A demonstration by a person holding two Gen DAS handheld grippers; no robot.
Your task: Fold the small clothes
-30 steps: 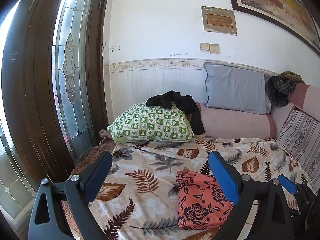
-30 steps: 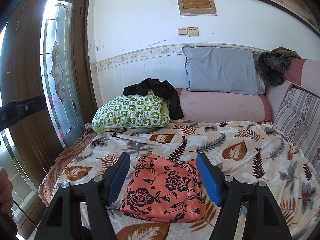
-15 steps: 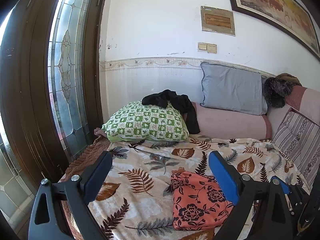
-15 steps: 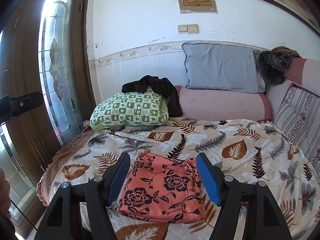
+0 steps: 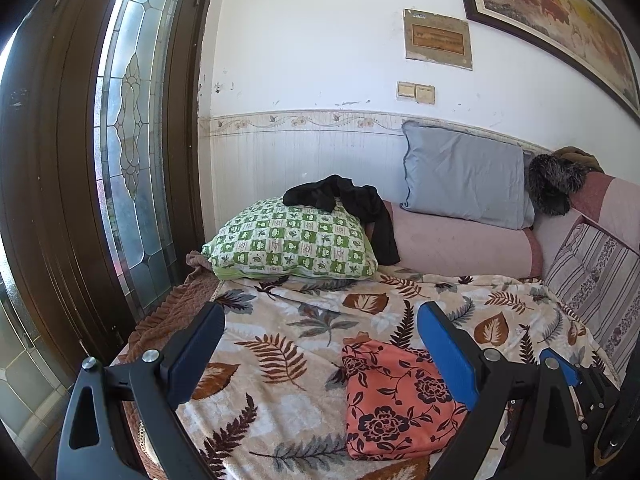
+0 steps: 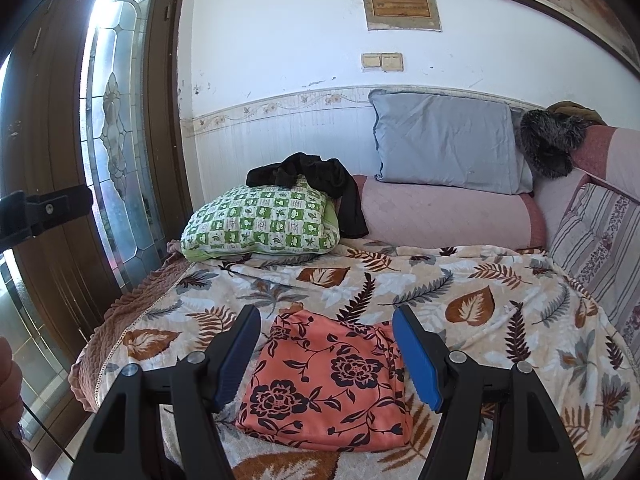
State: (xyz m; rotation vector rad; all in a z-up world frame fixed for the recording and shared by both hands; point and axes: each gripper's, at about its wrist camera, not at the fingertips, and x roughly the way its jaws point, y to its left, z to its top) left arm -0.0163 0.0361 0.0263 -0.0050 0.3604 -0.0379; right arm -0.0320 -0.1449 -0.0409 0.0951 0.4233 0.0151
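Observation:
A folded orange cloth with dark flowers (image 6: pixel 328 384) lies flat on the leaf-patterned blanket (image 6: pixel 480 304) near the bed's front edge. My right gripper (image 6: pixel 326 320) hovers above its near side, open, with nothing between the blue pads. In the left wrist view the same cloth (image 5: pixel 394 396) sits low and to the right, partly behind the right finger. My left gripper (image 5: pixel 320 316) is open and empty too, to the cloth's left. A black garment (image 6: pixel 316 180) lies crumpled on top of the green checked pillow (image 6: pixel 260 224).
A grey pillow (image 6: pixel 448 140) leans on the wall above a pink bolster (image 6: pixel 444 216). A dark furry item (image 6: pixel 552 144) sits at the back right corner. A striped cushion (image 6: pixel 600 240) lines the right side. A glass-panelled wooden door (image 6: pixel 112 140) stands left of the bed.
Both views have shifted slightly so the bed and cloth sit a little further off. The cloth has not moved. Both grippers stay open.

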